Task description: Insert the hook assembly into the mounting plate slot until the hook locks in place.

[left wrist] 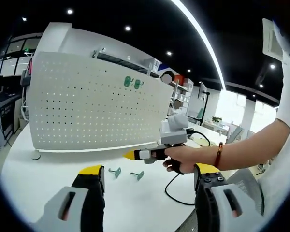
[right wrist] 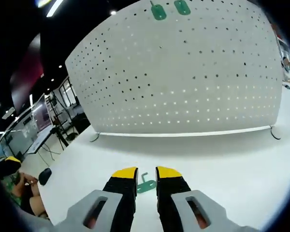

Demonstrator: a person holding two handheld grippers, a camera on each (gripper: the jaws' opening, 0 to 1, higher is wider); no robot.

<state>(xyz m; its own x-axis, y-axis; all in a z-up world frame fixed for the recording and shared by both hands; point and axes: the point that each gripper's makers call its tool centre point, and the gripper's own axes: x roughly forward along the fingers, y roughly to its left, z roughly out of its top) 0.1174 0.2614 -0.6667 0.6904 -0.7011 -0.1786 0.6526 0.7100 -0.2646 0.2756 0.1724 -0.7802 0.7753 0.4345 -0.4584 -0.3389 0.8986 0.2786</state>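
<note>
- right tongs [right wrist: 146, 179] low over surface [right wrist: 222, 164], jaws nearly closed, green hook [right wrist: 146, 185] lying between tips, grip unclear
- left tongs [left wrist: 150, 173] open, empty
- pegboard [left wrist: 92, 104] upright, two hooks [left wrist: 133, 82] mounted near the top edge

Both views face the upright pegboard [left wrist: 94, 104] across the table [left wrist: 48, 169], the right gripper view nearer.

Open office-like lab — ceiling spotlights [left wrist: 128, 28], desks [right wrist: 38, 137], storage shelves [left wrist: 179, 94] behind.
</note>
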